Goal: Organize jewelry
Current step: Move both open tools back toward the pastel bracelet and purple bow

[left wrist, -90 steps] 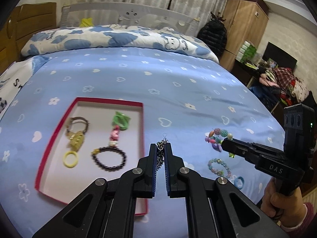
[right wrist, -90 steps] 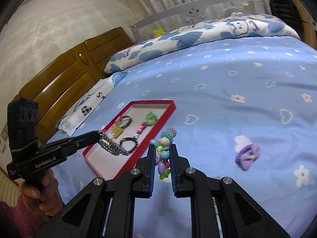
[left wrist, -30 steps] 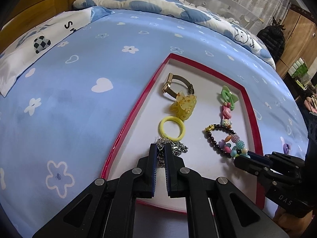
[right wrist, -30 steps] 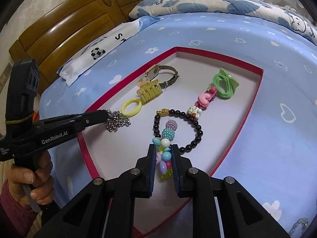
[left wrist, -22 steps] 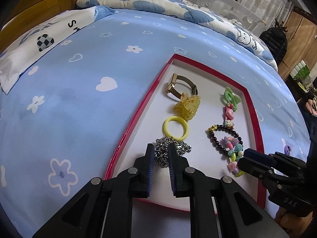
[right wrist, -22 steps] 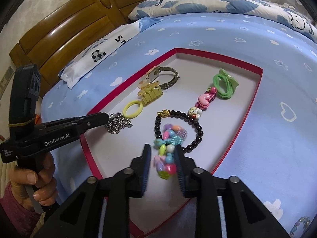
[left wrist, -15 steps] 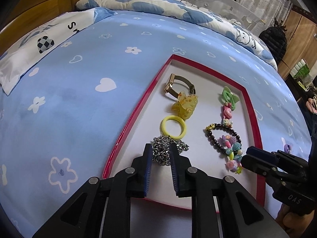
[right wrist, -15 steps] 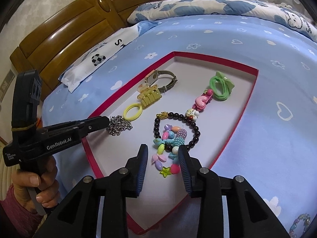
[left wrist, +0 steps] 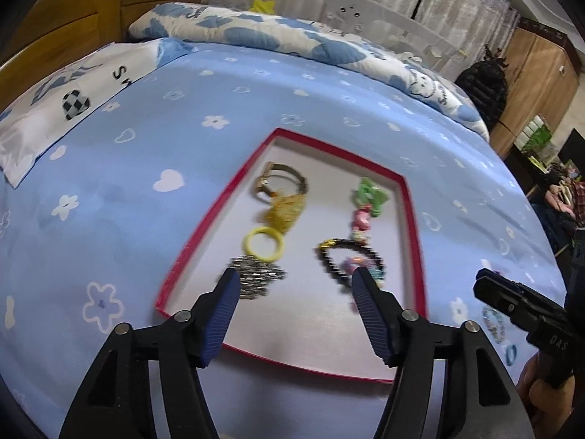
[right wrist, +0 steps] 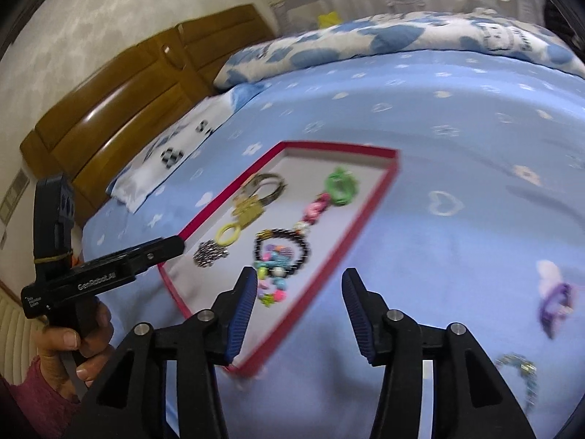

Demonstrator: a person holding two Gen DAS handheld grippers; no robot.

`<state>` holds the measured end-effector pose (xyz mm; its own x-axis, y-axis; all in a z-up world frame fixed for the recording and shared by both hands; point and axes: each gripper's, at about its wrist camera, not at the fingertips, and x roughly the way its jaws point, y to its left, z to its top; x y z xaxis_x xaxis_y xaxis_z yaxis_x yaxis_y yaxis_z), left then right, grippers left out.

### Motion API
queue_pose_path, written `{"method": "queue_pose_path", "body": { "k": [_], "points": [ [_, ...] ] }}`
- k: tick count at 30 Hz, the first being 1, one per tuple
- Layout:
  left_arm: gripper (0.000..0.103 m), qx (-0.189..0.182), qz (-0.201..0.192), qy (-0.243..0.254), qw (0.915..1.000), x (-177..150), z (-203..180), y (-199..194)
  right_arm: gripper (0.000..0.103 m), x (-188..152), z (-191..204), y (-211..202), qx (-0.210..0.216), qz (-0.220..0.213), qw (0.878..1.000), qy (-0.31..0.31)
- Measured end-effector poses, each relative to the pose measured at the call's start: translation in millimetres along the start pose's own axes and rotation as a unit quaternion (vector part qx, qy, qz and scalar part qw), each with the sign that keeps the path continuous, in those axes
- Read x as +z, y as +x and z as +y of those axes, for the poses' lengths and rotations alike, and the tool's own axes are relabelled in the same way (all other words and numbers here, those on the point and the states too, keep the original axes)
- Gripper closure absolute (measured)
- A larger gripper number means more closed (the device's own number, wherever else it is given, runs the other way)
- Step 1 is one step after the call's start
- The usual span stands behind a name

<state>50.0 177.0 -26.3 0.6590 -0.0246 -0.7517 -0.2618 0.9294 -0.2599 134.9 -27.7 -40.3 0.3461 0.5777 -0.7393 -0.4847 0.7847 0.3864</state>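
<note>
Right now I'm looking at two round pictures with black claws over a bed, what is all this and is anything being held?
No robot here: a person holds a two-finger gripper in each hand, and a fisheye camera on each one looks forward along its fingers. One picture is from the left gripper, the other from the right gripper.

Both are wide open and hold nothing.

On the blue bedsheet lies a shallow red-rimmed tray. In it are a silver chain, a yellow ring, a dark bead bracelet with a colorful bead bracelet lying partly inside it, a green hair tie and other pieces blurred by motion.

Outside the tray, a purple bow and another beaded bracelet lie on the sheet.
</note>
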Motion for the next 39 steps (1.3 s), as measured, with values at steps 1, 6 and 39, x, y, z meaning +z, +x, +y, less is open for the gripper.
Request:
{"method": "queue_pose_path", "body": {
  "k": [1, 6, 39],
  "points": [
    [0.038, -0.003, -0.001, 0.003, 1.0, -1, -3, -2, 0.049, -1, -5, -7, -0.006, -0.006, 1.0, 0.006],
    [0.032, -0.021, -0.002, 0.02, 0.9996, -4, -24, -12, 0.042, -9, -35, -46, -0.039, -0.035, 0.998, 0.035],
    [0.031, -0.111, 0.087, 0.193, 0.971, -20, -192, 55, 0.041, -72, -156, -137, -0.125, -0.087, 0.975, 0.161]
  ]
}}
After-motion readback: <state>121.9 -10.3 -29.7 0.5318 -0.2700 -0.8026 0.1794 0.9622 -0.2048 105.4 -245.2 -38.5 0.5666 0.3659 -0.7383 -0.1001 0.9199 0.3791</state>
